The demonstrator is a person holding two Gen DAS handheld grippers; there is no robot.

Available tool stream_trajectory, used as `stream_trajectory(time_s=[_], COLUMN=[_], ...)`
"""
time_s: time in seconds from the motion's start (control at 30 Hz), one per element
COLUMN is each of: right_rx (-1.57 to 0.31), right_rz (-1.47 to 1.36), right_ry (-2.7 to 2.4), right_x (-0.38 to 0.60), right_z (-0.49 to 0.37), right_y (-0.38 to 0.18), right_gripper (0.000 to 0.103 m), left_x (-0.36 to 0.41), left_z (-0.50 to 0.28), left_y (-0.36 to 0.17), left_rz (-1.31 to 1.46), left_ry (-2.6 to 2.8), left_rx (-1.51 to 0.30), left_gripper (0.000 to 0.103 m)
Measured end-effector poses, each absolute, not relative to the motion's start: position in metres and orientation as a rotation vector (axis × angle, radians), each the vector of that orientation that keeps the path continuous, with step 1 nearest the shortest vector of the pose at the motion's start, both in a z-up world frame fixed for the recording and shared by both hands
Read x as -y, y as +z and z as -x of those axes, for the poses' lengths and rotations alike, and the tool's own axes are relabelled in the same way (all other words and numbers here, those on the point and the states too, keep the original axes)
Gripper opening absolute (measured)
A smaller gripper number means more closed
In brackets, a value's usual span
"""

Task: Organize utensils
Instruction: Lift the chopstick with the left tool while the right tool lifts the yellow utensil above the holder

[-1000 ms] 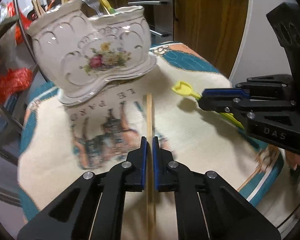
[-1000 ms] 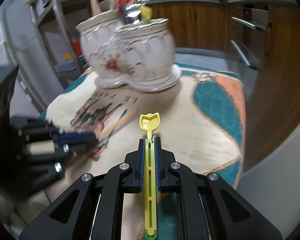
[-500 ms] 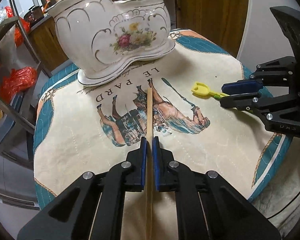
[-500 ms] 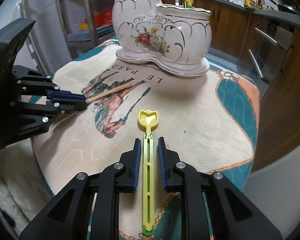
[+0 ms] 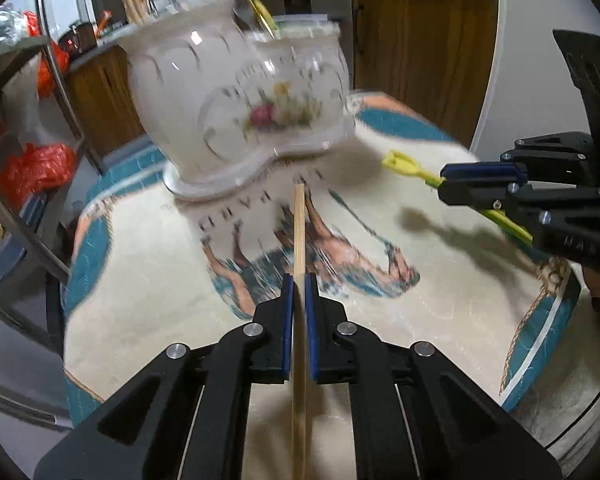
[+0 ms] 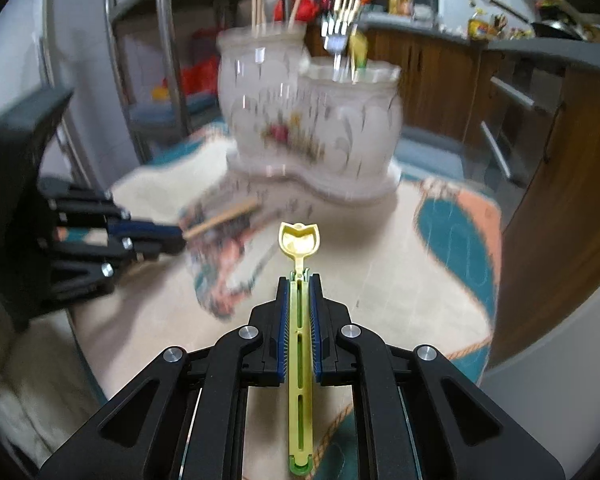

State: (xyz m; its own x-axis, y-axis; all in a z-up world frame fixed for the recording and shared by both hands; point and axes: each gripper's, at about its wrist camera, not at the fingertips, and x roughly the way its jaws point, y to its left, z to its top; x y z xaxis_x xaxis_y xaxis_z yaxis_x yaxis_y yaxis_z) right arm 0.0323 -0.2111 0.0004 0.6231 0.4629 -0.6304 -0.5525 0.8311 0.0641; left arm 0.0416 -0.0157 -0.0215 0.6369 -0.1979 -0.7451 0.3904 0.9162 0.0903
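Observation:
My left gripper (image 5: pixel 299 280) is shut on a wooden chopstick (image 5: pixel 299 232) that points at the white floral ceramic utensil holder (image 5: pixel 240 108). My right gripper (image 6: pixel 299 280) is shut on a yellow plastic spoon (image 6: pixel 299 240), held above the tablecloth and aimed at the holder (image 6: pixel 312 132). The holder has two cups: the taller one has wooden sticks (image 6: pixel 260 0), the lower one has forks (image 6: pixel 340 28). The right gripper also shows in the left wrist view (image 5: pixel 480 184), and the left gripper in the right wrist view (image 6: pixel 168 236).
A round table with a horse-print cloth (image 5: pixel 160 264) bears the holder. A metal rack with red bags (image 5: pixel 32 168) stands to the left. Wooden cabinets (image 6: pixel 452 80) and an oven (image 6: pixel 512 128) stand behind and to the right.
Both grippers have lifted and moved toward the holder, which now looks larger and blurred. The right jaws have closed tight on the spoon again. The left still holds the chopstick.

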Motion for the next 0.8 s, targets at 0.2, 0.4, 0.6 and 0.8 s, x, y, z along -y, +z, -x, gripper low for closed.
stream_trajectory(time_s=[0.2, 0.4, 0.6, 0.8], right_rx=[-0.540, -0.396, -0.324, -0.260], right_rz=[0.065, -0.049, -0.170, -0.270], right_ry=[0.534, 0.504, 0.518, 0.550], right_x=[0.218, 0.225, 0.230, 0.227], right_z=[-0.037, -0.058, -0.096, -0.131], right_y=[0.030, 0.068, 0.091, 0.101], right_gripper=[0.010, 0.010, 0.010, 0.010], left_x=[-0.009, -0.028, -0.032, -0.034], left_z=[-0.028, -0.045, -0.079, -0.115], left_y=[0.024, 0.069, 0.105, 0.134], left_rz=[-0.169, -0.064, -0.006, 0.093], left_ry=[-0.356, -0.326, -0.307, -0.301], left_rx=[-0.588, -0.427, -0.336, -0.223], left_gripper=[0.006, 0.006, 0.006, 0.006])
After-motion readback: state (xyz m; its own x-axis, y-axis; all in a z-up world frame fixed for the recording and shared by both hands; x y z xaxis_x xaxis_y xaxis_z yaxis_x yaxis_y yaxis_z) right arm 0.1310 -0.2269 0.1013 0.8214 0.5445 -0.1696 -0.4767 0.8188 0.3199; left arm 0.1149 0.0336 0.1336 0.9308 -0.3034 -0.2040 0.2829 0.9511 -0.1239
